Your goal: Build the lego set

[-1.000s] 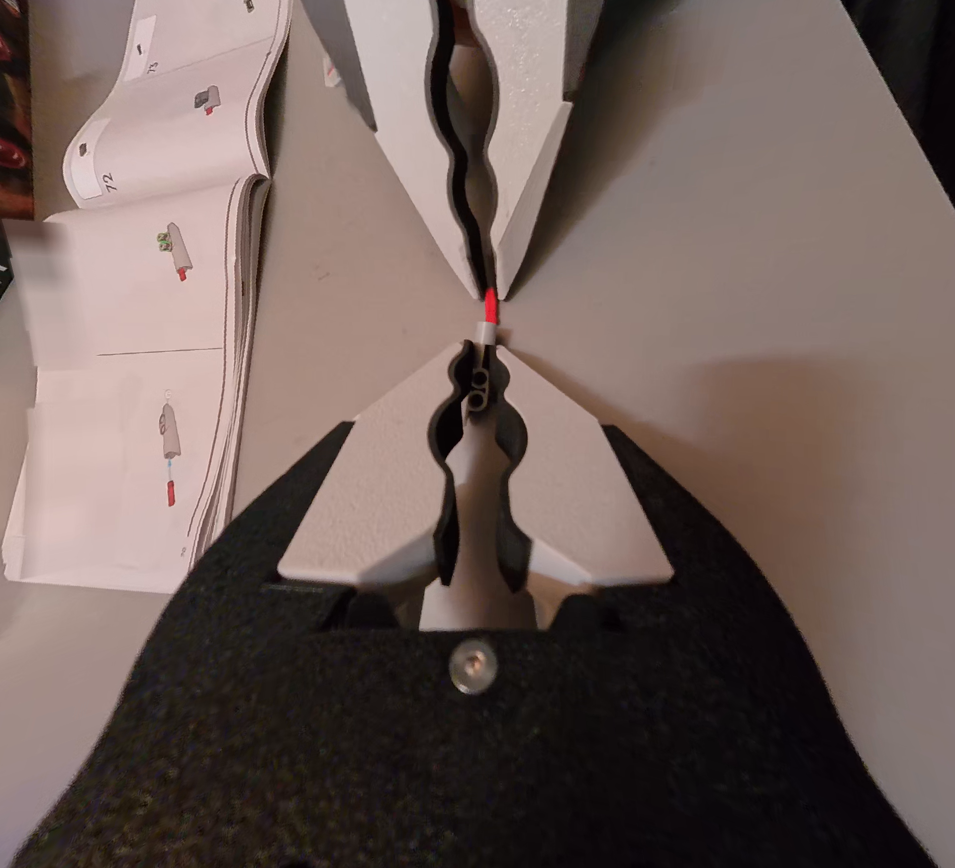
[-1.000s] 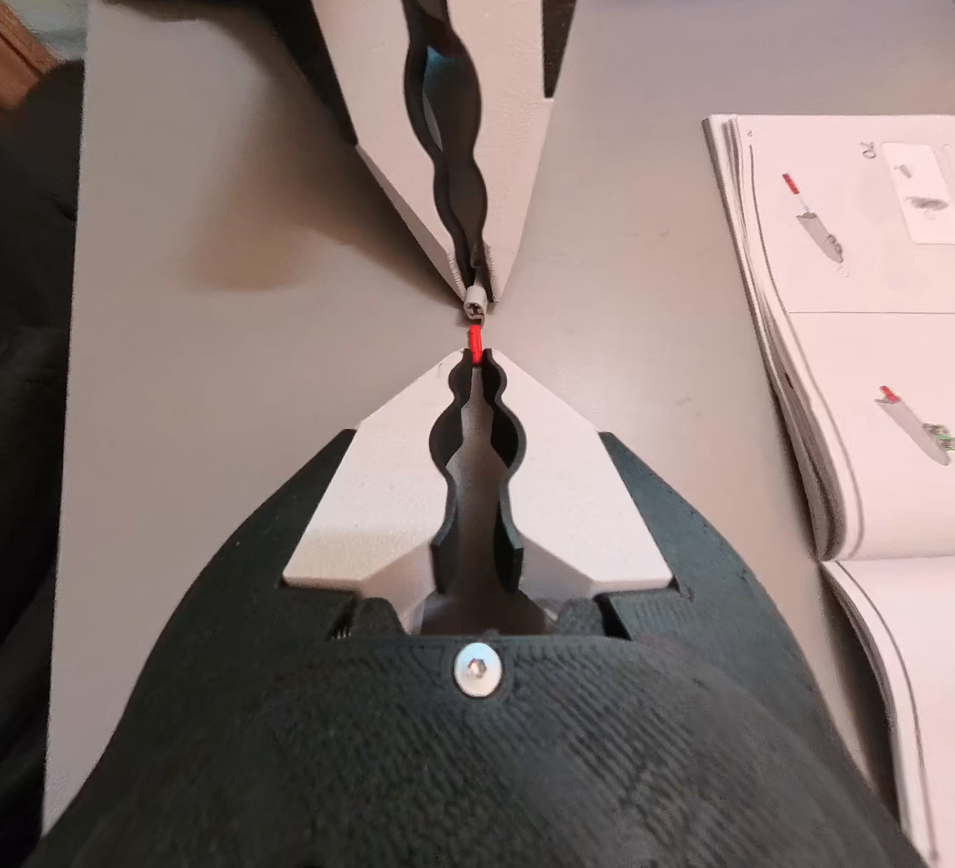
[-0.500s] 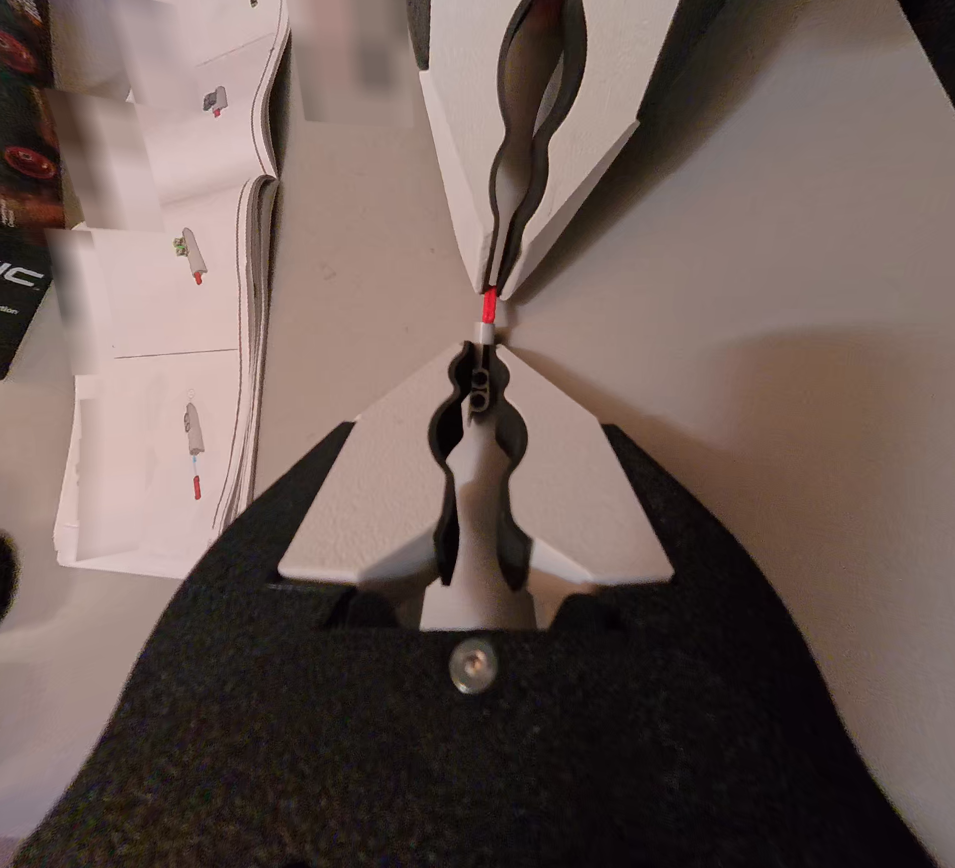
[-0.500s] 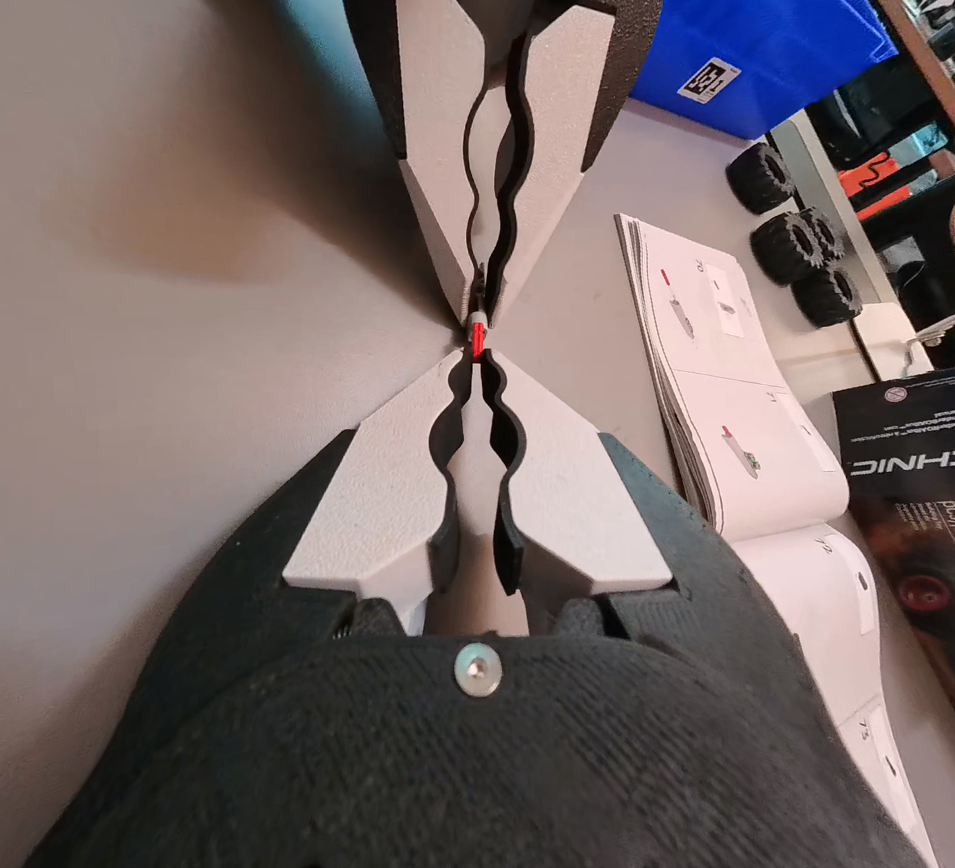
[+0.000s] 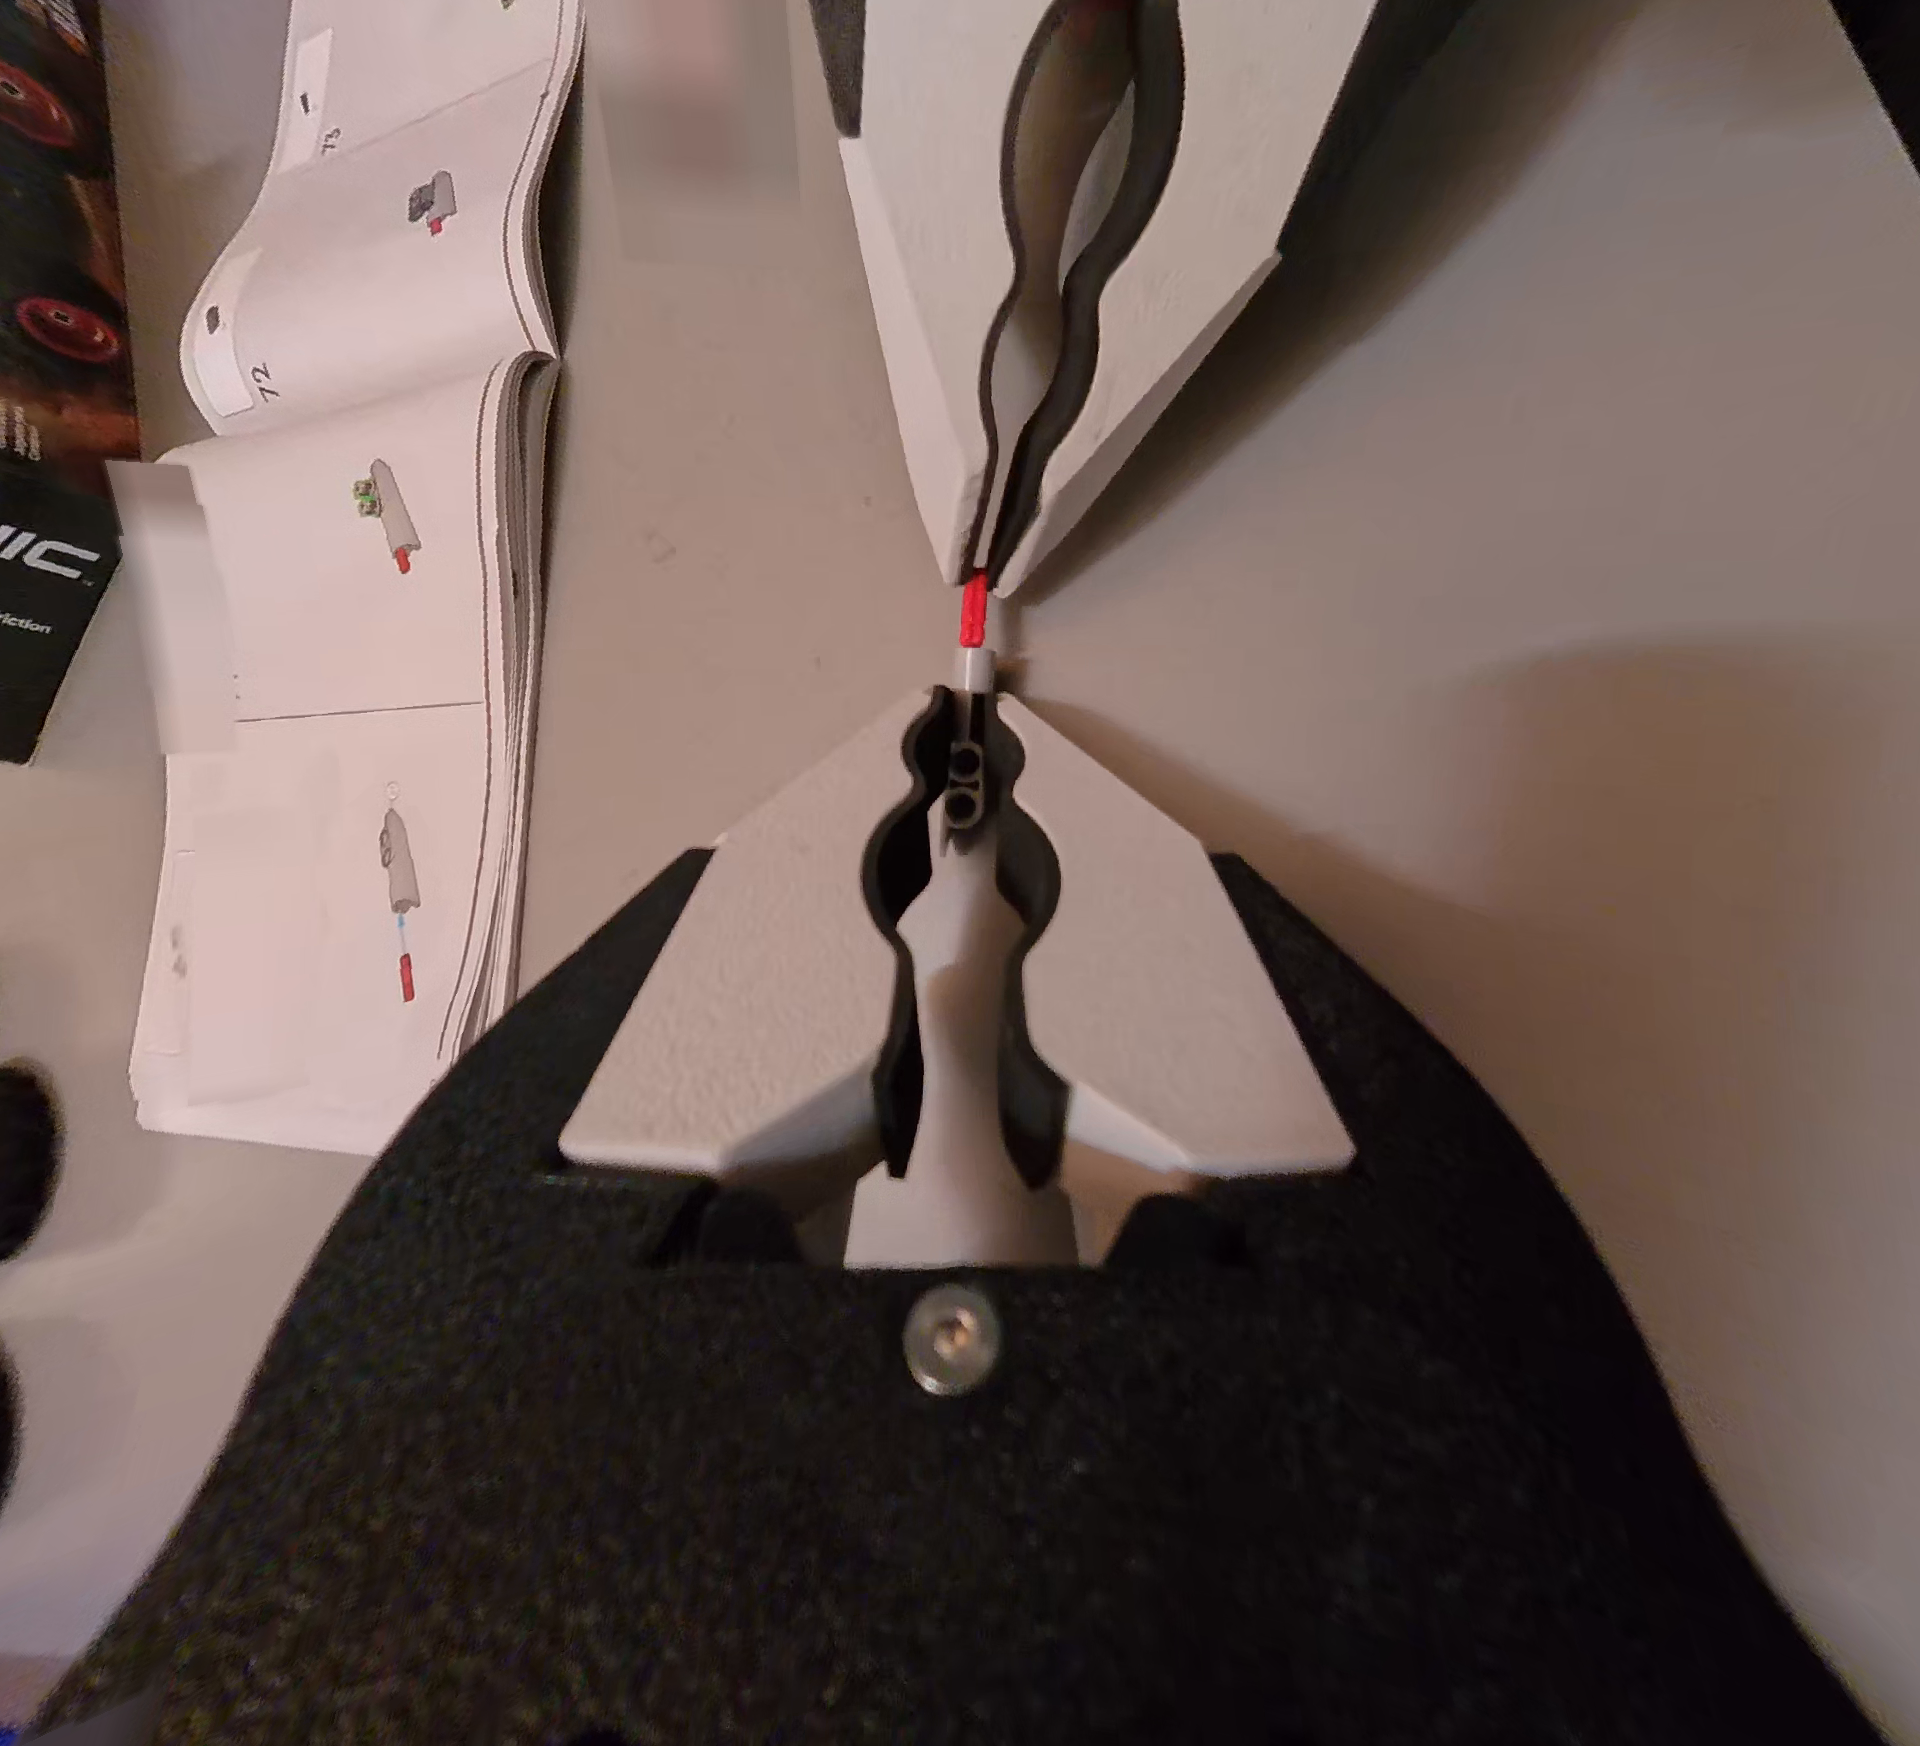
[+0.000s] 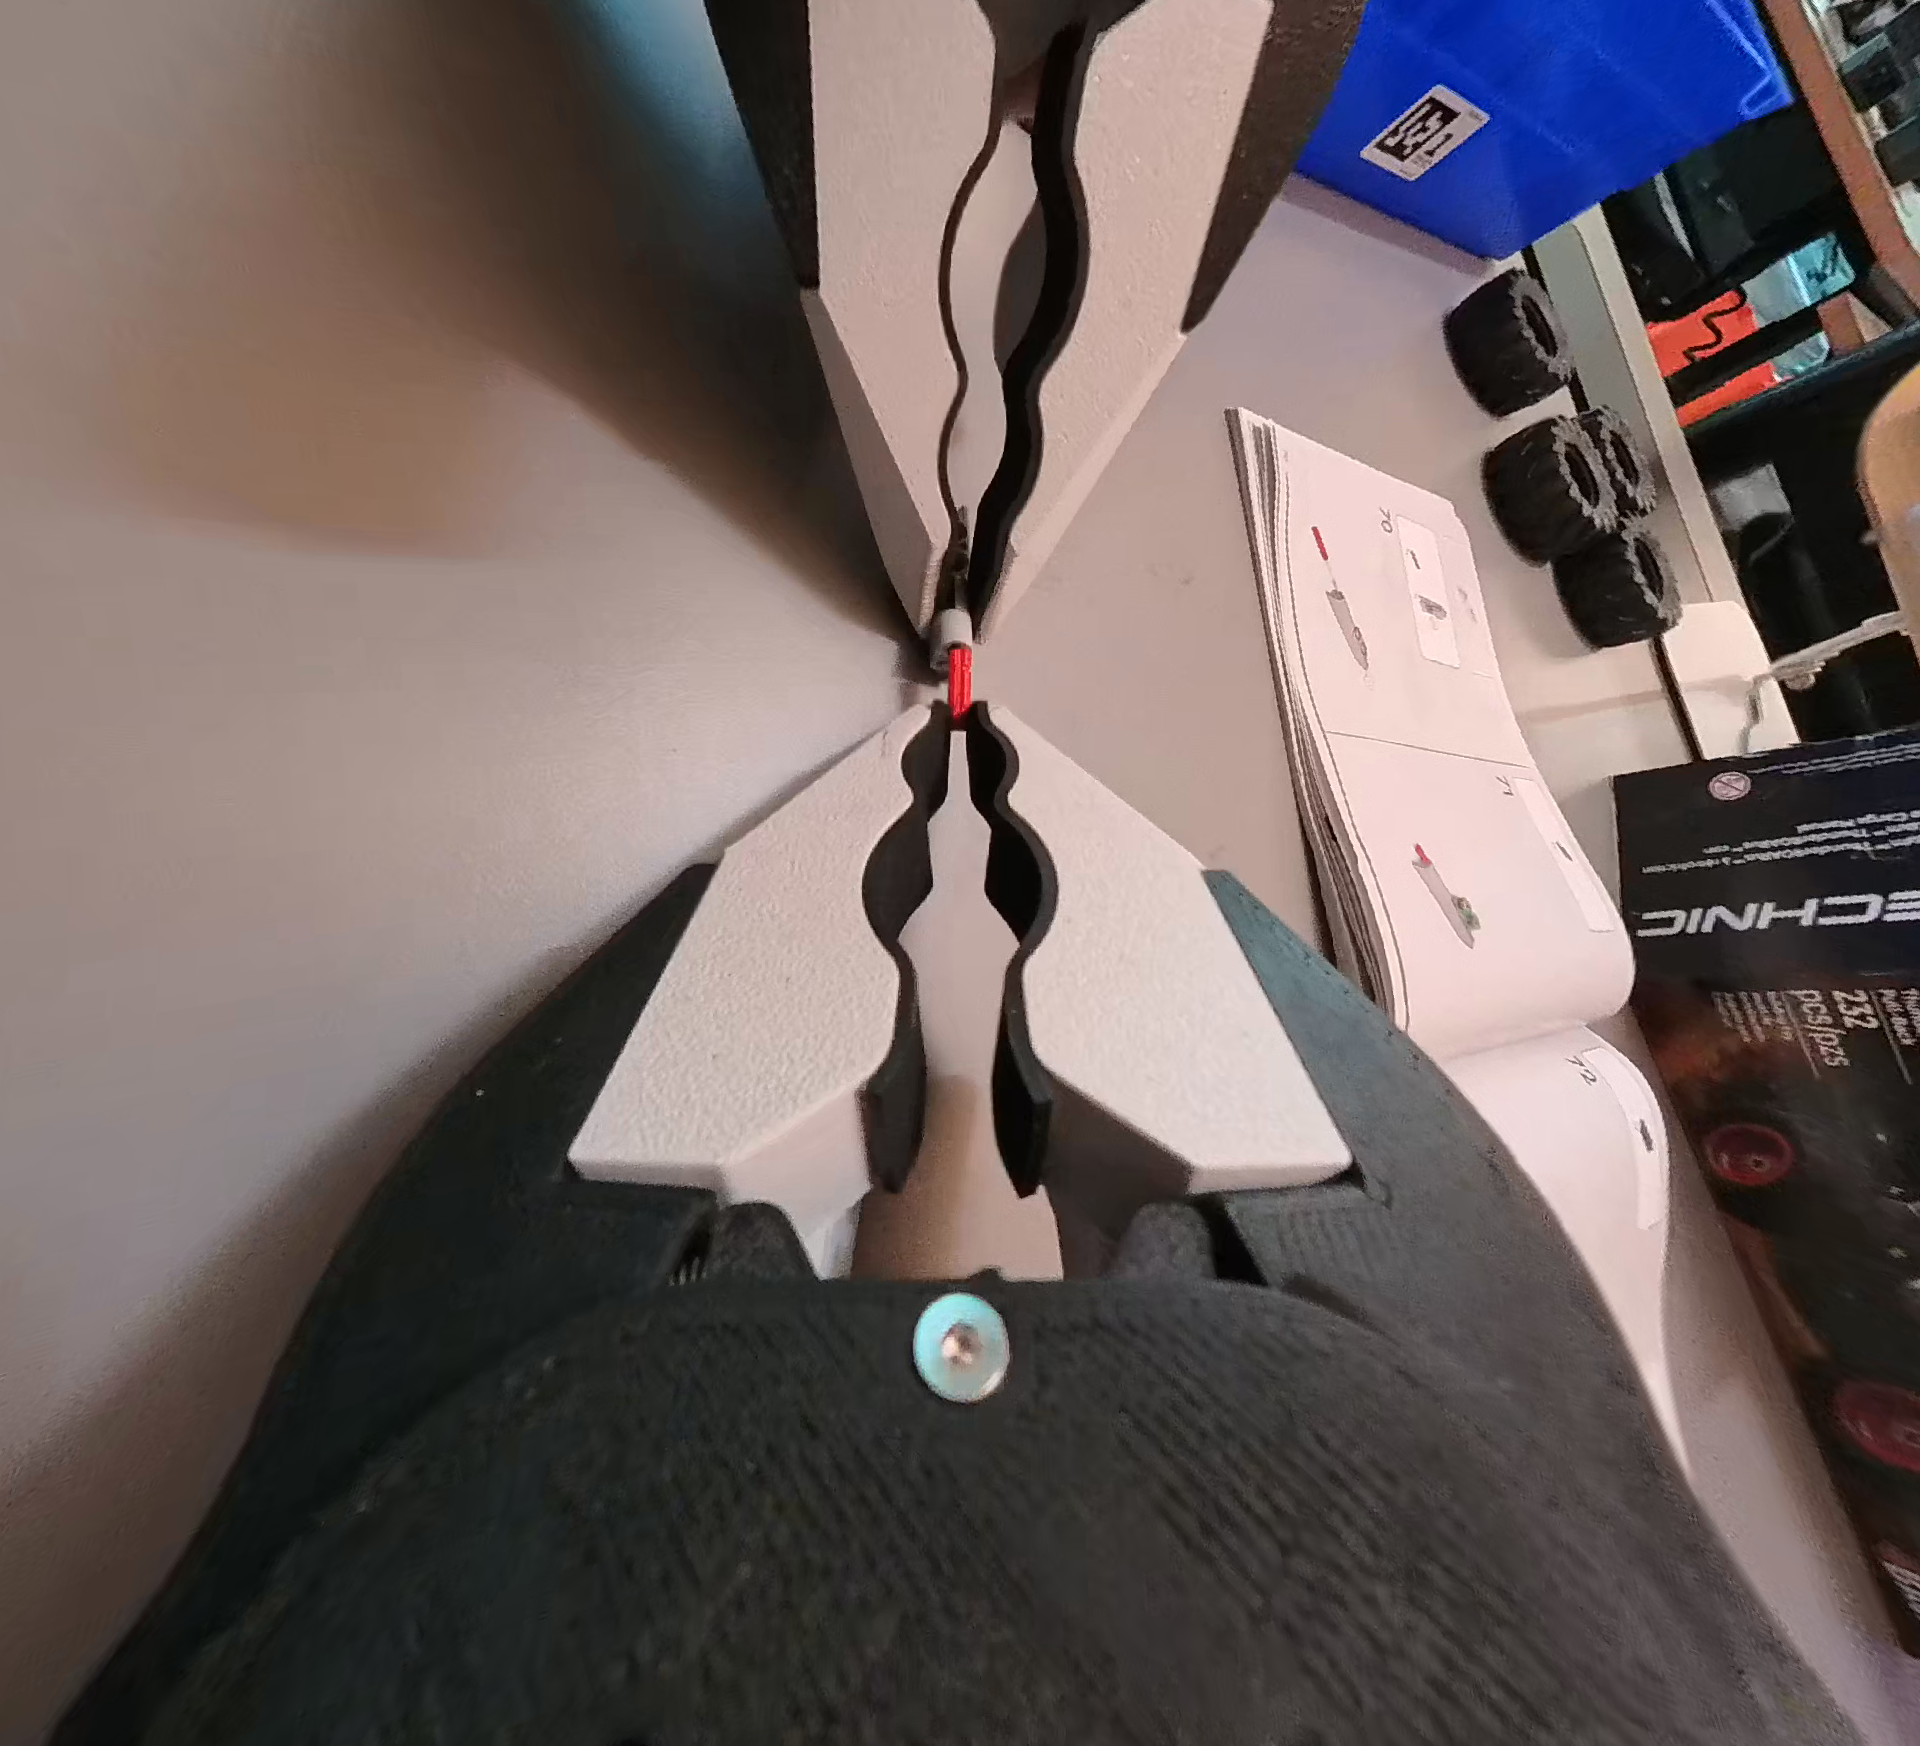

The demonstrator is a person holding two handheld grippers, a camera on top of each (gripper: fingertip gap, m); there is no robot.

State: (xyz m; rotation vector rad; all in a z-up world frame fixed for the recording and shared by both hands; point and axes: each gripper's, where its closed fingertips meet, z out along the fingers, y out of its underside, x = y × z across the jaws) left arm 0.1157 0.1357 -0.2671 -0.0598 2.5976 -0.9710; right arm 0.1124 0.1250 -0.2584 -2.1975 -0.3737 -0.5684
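My left gripper [image 5: 971, 694] is shut on a small grey Lego connector piece [image 5: 968, 782] whose light grey end [image 5: 974, 662] sticks out past the tips. My right gripper [image 6: 958, 722] is shut on a thin red axle pin [image 6: 959, 680]. The two grippers face each other tip to tip above the table. The red pin [image 5: 974, 610] meets the grey end, slightly off line. In the right wrist view the grey piece [image 6: 951, 631] sits at the left gripper's tips [image 6: 951, 600]. The right gripper [image 5: 987, 569] comes in from the top of the left wrist view.
An open instruction booklet [image 5: 343, 491] lies on the grey table [image 5: 1507, 449]; it also shows in the right wrist view [image 6: 1434, 761]. A dark Lego box [image 6: 1787, 1021], several black tyres [image 6: 1569, 470] and a blue bin [image 6: 1538, 23] stand beyond it.
The right gripper swung round and tilted, so its view now takes in the blue bin, tyres and box. The red pin closed the small gap to the grey piece.
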